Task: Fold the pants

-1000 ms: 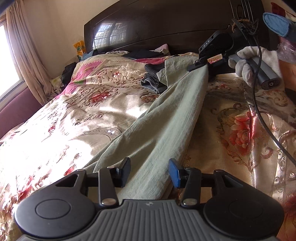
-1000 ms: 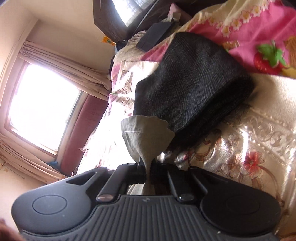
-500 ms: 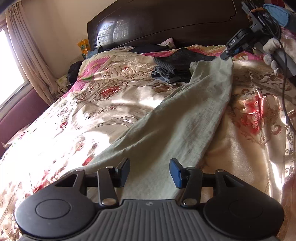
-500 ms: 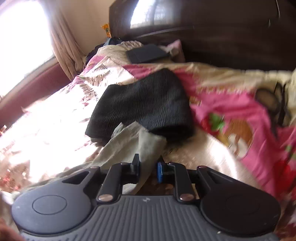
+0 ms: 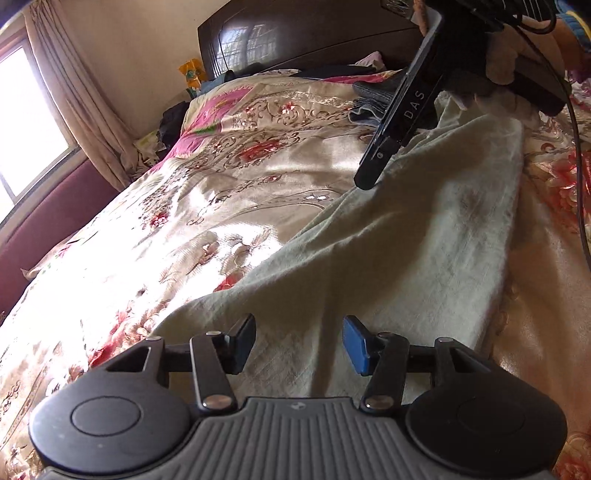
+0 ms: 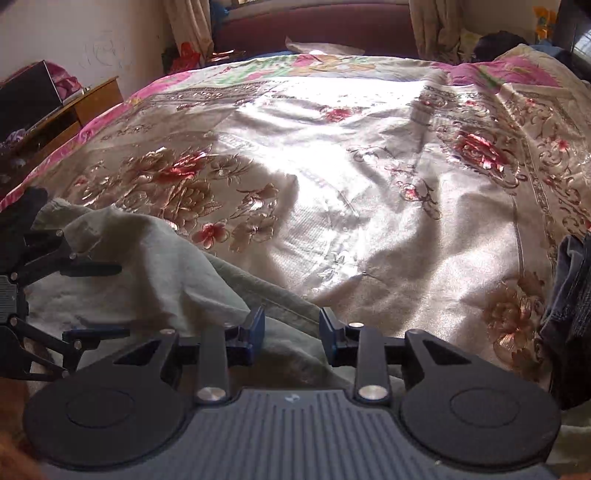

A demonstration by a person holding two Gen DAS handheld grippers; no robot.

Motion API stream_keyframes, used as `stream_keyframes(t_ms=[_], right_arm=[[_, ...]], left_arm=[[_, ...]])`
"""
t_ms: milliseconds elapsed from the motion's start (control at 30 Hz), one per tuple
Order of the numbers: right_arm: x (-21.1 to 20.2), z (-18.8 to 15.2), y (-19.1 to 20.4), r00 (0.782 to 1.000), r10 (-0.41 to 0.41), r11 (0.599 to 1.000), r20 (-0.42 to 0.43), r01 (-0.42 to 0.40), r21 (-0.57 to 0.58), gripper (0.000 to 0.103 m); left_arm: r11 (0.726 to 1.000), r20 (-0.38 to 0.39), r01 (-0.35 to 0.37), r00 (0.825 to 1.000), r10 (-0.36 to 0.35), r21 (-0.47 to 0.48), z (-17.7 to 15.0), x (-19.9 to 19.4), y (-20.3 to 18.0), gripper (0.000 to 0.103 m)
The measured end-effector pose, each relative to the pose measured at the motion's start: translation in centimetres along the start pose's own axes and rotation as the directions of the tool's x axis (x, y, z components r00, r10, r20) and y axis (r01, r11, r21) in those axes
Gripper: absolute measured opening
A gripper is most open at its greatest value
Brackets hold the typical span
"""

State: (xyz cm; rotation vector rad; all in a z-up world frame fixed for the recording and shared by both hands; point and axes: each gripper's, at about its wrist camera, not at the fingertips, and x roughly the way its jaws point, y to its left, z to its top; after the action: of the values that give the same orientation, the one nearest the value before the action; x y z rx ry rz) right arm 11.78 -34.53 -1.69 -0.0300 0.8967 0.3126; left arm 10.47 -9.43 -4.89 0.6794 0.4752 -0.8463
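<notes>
Pale green pants lie flat along the floral bedspread, running from my left gripper toward the headboard. My left gripper hovers low over their near end. Its jaws are opening, with cloth under them and nothing pinched. In the right wrist view the pants bunch at the lower left. My right gripper sits over their edge, its jaws opening and its pads clear of the cloth. Its black frame hangs over the pants' far end, held by a gloved hand. The left gripper shows at the left edge.
Dark folded clothes lie near the headboard and show again as a dark pile. A cable drapes at the right. A curtain and a wooden side table flank the bed.
My right gripper has let go of the pants' hem, rolled upright and swung round to face across the bed. The far end now lies flat. My left gripper moved forward and widened slightly.
</notes>
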Motion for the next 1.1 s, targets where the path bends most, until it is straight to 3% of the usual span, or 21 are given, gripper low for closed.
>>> stream_keyframes(t_ms=[167, 300, 467, 533, 600, 667, 700, 800, 833, 933, 1000, 1100], right_arm=[[-3.0, -1.3, -2.2, 0.999, -0.048, 0.998, -0.021, 0.047, -0.044, 0.033], [-2.8, -1.6, -3.0, 0.981, -0.181, 0.965, -0.075, 0.162, -0.205, 0.033], [-0.5, -1.7, -2.0, 0.963, -0.196, 0.904, -0.184, 0.105, -0.414, 0.032], [0.8, -1.6, -1.9, 0.951, -0.202, 0.891, -0.233, 0.080, -0.446, 0.031], [1.4, -1.5, -2.0, 0.946, -0.197, 0.904, -0.256, 0.074, -0.422, 0.025], [1.4, -1.7, -1.3, 0.943, -0.209, 0.896, -0.259, 0.079, -0.437, 0.005], [1.4, -1.9, -0.9, 0.939, -0.234, 0.885, -0.251, 0.099, -0.455, 0.001], [0.9, -1.5, -0.6, 0.939, -0.274, 0.884, -0.209, 0.160, -0.439, 0.000], [0.5, -0.9, -1.0, 0.942, -0.285, 0.891, -0.179, 0.192, -0.411, 0.000], [-0.2, 0.8, -2.6, 0.949, -0.298, 0.920, -0.103, 0.257, -0.295, 0.000], [0.5, 1.3, -3.2, 0.942, -0.331, 0.919, -0.059, 0.307, -0.247, 0.000], [2.7, 1.0, -3.3, 0.926, -0.369, 0.907, -0.075, 0.341, -0.249, 0.004]], left_arm=[[0.998, 0.045, 0.042, 0.998, -0.044, 0.044, 0.0, 0.1, -0.3, 0.067], [0.996, 0.078, 0.061, 0.995, -0.065, 0.061, 1.1, 0.3, 0.4, 0.067], [0.993, 0.109, 0.055, 0.992, -0.067, 0.109, 3.1, 1.6, 1.6, 0.067], [0.989, 0.098, 0.063, 0.992, -0.077, 0.134, 3.8, 2.9, 2.0, 0.067], [0.984, 0.072, 0.084, 0.993, -0.097, 0.156, 4.1, 4.2, 2.2, 0.067], [0.976, 0.033, 0.108, 0.993, -0.117, 0.188, 4.0, 5.2, 2.0, 0.067], [0.973, 0.015, 0.111, 0.993, -0.116, 0.201, 4.0, 5.6, 1.8, 0.065], [0.968, -0.016, 0.123, 0.992, -0.123, 0.217, 3.8, 6.2, 1.9, 0.032], [0.970, -0.013, 0.116, 0.993, -0.116, 0.213, 3.8, 6.2, 2.1, 0.028], [0.988, 0.009, 0.080, 0.997, -0.082, 0.129, 4.0, 6.0, 3.5, 0.027], [0.996, 0.015, 0.026, 1.000, -0.027, 0.086, 3.9, 6.5, 4.0, 0.027], [0.998, -0.017, 0.009, 1.000, -0.008, 0.066, 3.6, 7.3, 4.0, 0.028]])
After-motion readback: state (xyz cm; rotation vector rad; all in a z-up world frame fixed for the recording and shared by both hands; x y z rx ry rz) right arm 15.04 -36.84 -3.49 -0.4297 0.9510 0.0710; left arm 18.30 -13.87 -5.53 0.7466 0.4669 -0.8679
